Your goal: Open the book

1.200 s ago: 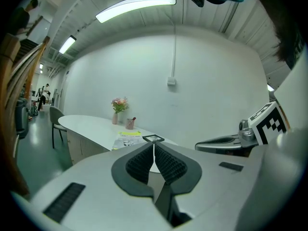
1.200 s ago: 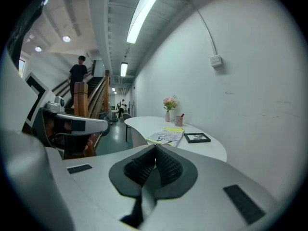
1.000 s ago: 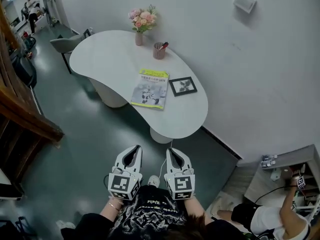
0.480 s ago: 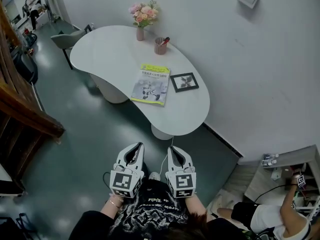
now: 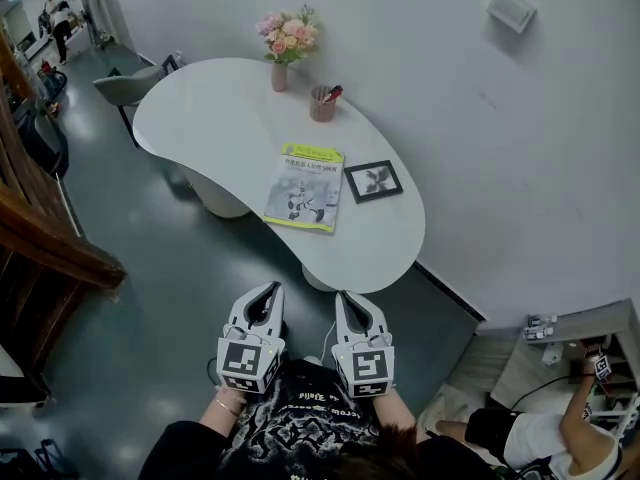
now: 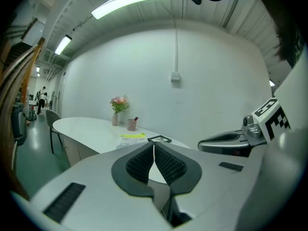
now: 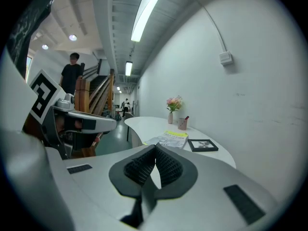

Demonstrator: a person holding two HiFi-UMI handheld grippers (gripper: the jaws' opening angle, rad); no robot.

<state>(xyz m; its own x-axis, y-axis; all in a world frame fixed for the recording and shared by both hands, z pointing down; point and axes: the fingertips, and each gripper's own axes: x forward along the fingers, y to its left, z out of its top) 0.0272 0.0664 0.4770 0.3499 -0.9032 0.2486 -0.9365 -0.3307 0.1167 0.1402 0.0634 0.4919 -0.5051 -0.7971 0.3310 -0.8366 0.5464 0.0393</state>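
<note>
1. Change since a second ago: in the head view the white table and the book sit slightly nearer to my two tools than they did. I judge that I am walking up to the table. The approach is not finished, as both tools are well short of the table's near edge and over the dark floor.

2. Tool state: the left gripper has its jaws together at the tips with nothing between them, as its own view confirms. The right gripper is the same, pads closed on each other and empty. Both are held side by side in front of my body, pointing toward the table.

3. Location of the book: it lies closed and flat, cover up, on the near part of the table. Its near edge is close to the table rim. A small picture frame lies just beside it on the right. A pen cup and a vase of flowers stand farther back.

4. Orientation: the long axis runs away from me across the table, slightly tilted. The yellow title band is at the far end. I judge the spine to be the left long edge, but I cannot confirm this from here
</note>
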